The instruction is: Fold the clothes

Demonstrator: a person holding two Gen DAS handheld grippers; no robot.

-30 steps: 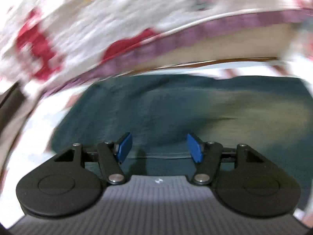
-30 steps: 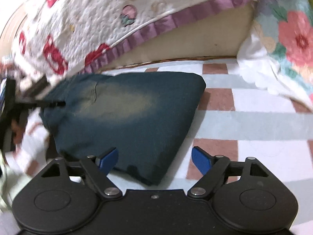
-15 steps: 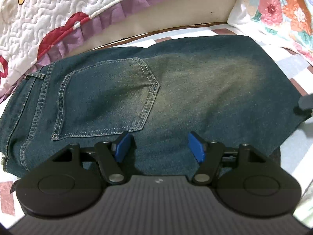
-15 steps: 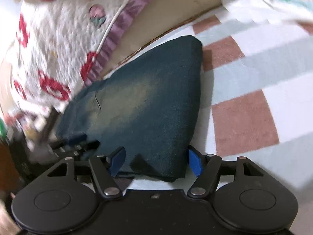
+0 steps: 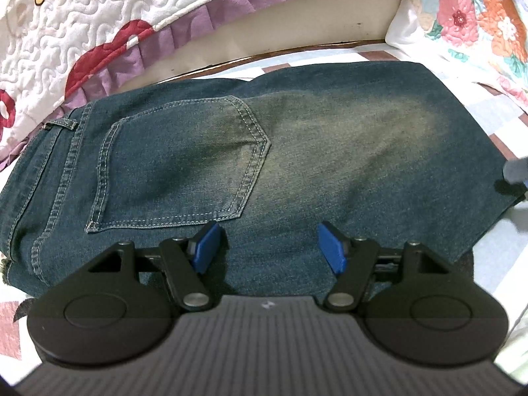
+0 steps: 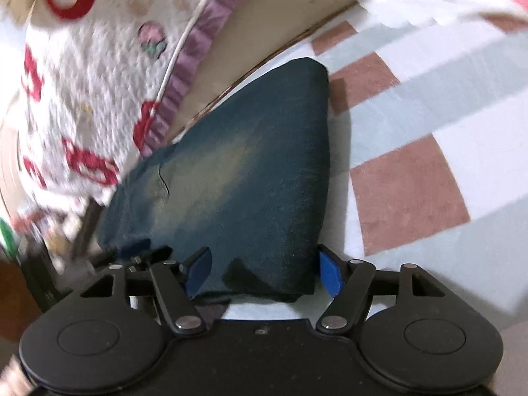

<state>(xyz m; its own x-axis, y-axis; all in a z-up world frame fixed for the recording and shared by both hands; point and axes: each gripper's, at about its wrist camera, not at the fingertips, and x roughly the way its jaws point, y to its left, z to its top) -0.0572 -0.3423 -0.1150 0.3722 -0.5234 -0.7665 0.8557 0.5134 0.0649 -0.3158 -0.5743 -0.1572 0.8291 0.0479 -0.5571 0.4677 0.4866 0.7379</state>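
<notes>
Folded dark blue jeans (image 5: pixel 297 151) lie flat on the checked bed cover, back pocket (image 5: pixel 178 165) up and waistband at the left. My left gripper (image 5: pixel 269 247) is open and empty, just over the near edge of the jeans. In the right wrist view the same jeans (image 6: pixel 250 191) show from their folded end. My right gripper (image 6: pixel 264 270) is open with its blue pads either side of the near corner of the fold, not closed on it. The left gripper's blue tip (image 6: pixel 135 247) shows at the left there.
A white quilt with red shapes and a purple frill (image 5: pixel 99 26) hangs behind the jeans. A floral pillow (image 5: pixel 472 23) lies at the back right. The bed cover (image 6: pixel 412 191) has brown, white and pale green squares. A beige headboard (image 5: pixel 297 19) runs along the back.
My left gripper has steadied and sits slightly closer over the jeans. My right gripper has swung in and tilted, so the folded corner now lies between its open pads.
</notes>
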